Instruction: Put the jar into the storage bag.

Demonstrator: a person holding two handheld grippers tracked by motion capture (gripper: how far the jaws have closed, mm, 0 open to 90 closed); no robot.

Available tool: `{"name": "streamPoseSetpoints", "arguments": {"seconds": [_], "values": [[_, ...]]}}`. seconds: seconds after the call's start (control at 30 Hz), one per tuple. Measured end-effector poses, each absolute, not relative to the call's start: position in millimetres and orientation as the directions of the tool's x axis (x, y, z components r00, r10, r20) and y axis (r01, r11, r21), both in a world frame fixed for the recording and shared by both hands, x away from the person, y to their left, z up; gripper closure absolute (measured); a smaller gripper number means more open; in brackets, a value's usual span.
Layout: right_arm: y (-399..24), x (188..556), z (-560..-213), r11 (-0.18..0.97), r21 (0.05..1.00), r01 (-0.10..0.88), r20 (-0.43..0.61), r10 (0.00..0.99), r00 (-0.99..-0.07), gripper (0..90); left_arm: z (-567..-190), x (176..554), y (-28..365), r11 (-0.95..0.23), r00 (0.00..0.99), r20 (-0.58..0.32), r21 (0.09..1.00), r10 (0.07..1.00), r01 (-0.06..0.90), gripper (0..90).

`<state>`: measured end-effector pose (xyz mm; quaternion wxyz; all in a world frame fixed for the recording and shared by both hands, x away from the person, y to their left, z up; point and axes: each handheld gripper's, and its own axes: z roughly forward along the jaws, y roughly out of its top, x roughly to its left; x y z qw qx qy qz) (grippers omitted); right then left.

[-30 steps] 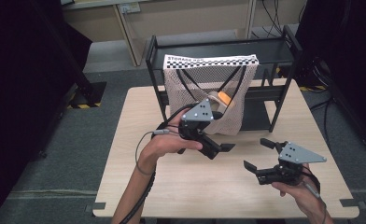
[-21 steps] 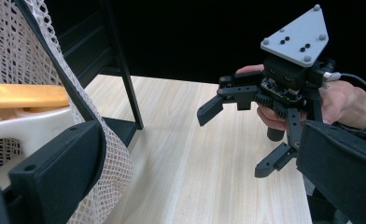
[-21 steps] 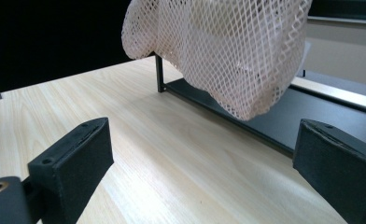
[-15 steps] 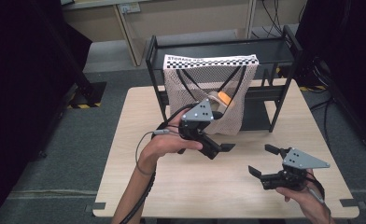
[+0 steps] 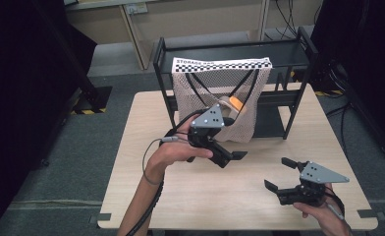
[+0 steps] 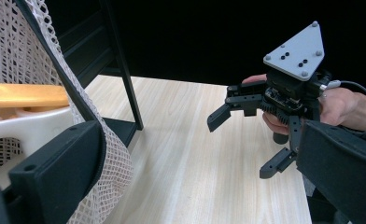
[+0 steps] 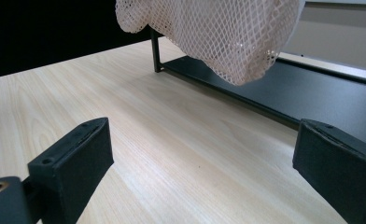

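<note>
A pale mesh bag [image 5: 203,93] hangs from a black rack [image 5: 230,49] at the back of the table. Inside it lies an orange piece [image 5: 235,103] on a white object [image 6: 31,128]. My left gripper [image 5: 230,140] is open right in front of the bag. In the left gripper view the mesh bag [image 6: 8,42] drapes against its left jaw, and the orange piece [image 6: 22,95] sits just beyond. My right gripper [image 5: 280,174] is open low over the table at the front right, empty. It faces the mesh bag [image 7: 209,32] from a distance and also appears as the right gripper [image 6: 242,145].
The wooden table [image 5: 146,128] has bare surface left of and in front of the rack. The rack's black bottom shelf [image 7: 312,93] runs under the bag, and a rack post [image 6: 123,70] stands beside it. A white label with a checkered strip [image 5: 220,62] tops the bag.
My right gripper has drifted a little to the right and toward the table's front edge, still open. The left gripper and the bag have stayed put.
</note>
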<state>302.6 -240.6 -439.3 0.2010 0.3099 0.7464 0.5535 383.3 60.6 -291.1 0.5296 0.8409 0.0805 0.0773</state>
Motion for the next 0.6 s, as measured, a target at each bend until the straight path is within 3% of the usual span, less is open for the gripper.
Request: {"name": "streamPoseSetpoints", "arguments": {"seconds": [0.6], "values": [[-247.0, 296.2, -455.9, 0.205, 0.937, 0.281, 0.065, 0.69, -0.721, 5.2, -291.2, 383.1, 60.6, -0.425, 0.975, 0.043, 0.904, 0.218, 0.055, 0.2]]}}
